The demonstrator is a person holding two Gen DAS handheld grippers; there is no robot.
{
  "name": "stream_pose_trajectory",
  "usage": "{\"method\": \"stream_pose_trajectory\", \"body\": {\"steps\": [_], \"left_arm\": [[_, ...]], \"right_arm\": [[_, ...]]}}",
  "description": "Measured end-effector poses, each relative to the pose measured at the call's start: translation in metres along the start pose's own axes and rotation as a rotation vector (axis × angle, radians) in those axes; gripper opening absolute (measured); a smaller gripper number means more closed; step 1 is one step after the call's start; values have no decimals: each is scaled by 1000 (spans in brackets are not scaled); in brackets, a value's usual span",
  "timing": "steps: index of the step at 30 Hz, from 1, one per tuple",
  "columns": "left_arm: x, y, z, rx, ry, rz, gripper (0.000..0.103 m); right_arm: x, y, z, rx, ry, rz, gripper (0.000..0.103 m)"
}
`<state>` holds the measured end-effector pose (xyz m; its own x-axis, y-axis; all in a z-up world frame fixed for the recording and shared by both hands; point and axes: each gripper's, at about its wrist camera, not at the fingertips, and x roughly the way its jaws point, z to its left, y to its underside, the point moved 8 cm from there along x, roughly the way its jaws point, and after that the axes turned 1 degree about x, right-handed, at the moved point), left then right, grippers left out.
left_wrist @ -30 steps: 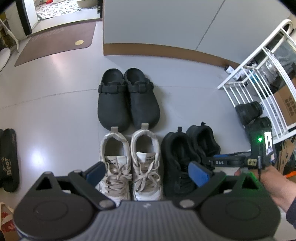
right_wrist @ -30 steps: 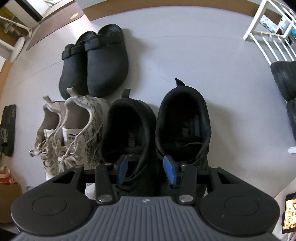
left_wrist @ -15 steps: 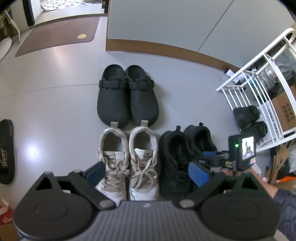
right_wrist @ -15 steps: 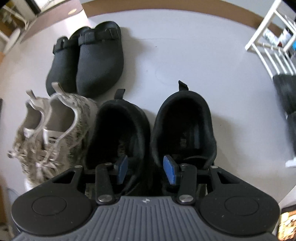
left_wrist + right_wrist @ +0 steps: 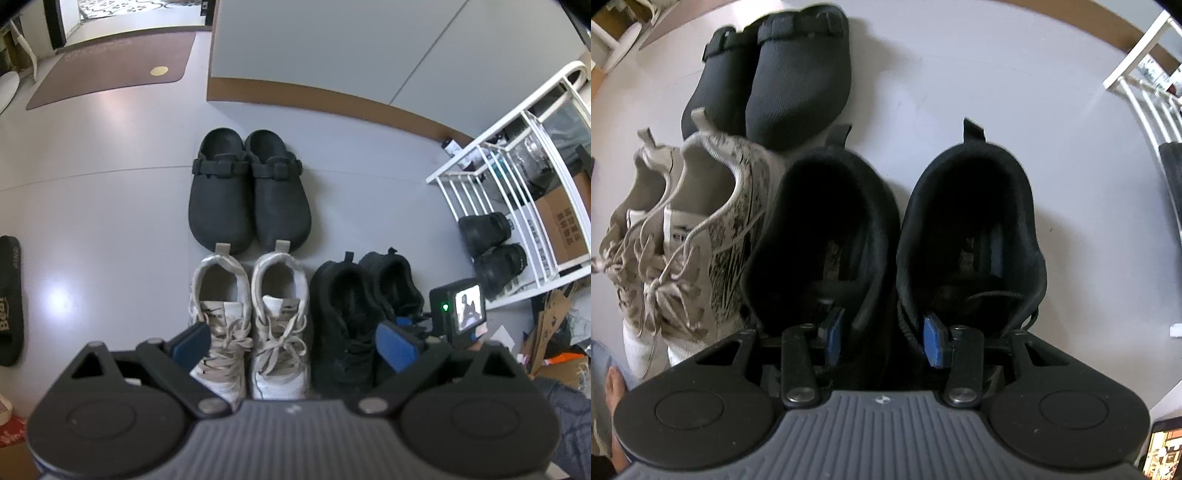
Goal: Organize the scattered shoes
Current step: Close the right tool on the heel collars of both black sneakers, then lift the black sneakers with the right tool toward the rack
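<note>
Lying apart at far left, black slipper (image 5: 9,299) | left gripper (image 5: 291,343) spread wide, holding nothing | white sneakers (image 5: 249,314) paired beside black sneakers (image 5: 894,236), clogs (image 5: 249,192) behind | right gripper (image 5: 882,338) straddling their inner walls, grip uncertain | tidying mostly done

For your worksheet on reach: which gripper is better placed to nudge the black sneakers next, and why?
Right. The right gripper has a finger inside each of the black sneakers; the left gripper hangs open over the white sneakers.

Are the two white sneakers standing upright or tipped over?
Upright. In the left wrist view both white sneakers rest on their soles side by side, openings and laces facing up.
</note>
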<state>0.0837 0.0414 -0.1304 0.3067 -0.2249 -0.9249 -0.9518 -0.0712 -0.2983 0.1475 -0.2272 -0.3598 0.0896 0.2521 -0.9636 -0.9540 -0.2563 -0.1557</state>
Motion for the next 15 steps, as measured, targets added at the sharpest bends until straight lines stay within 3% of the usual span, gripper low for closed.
{"method": "stream_pose_trajectory", "body": {"steps": [9,15], "left_arm": [[-2,2,-3,6,3,-3,98],[-3,0,-2,1,4,-5,98]], "right_arm": [[4,-3,-2,9,-5,-9,49],[14,-8,-1,-5,6,-22,38]]}}
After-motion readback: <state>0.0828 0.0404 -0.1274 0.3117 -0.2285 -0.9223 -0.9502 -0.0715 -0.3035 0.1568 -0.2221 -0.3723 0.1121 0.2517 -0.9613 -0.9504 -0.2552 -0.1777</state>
